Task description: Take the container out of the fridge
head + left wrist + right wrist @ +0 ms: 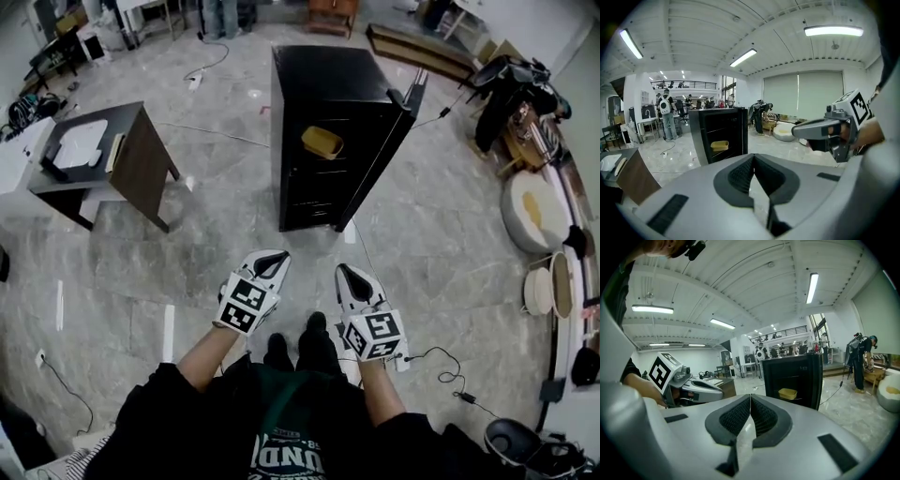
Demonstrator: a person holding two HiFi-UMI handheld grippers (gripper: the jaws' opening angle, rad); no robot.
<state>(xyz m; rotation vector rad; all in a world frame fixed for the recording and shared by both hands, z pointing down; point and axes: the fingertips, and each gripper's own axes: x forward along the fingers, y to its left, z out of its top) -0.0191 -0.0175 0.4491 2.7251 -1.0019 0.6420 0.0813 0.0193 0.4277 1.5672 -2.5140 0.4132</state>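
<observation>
A yellow container (pixel 322 142) sits on a shelf inside the black fridge (pixel 323 70), whose door (pixel 382 159) stands open to the right. I hold both grippers side by side low in front of me, well short of the fridge. My left gripper (pixel 270 262) and right gripper (pixel 347 274) are both shut with nothing between the pads. The left gripper view looks past the shut jaws (pixel 753 157) to the container (pixel 719 146) far ahead. The right gripper view shows its closed jaws (pixel 750 397) and the container (pixel 787 393) in the fridge (pixel 806 380).
A dark table (pixel 103 155) with white items stands left of the fridge. Cables (pixel 441 370) trail over the grey marble floor. Round cushions and baskets (pixel 534 211) line the right wall. People stand far back (pixel 665 117).
</observation>
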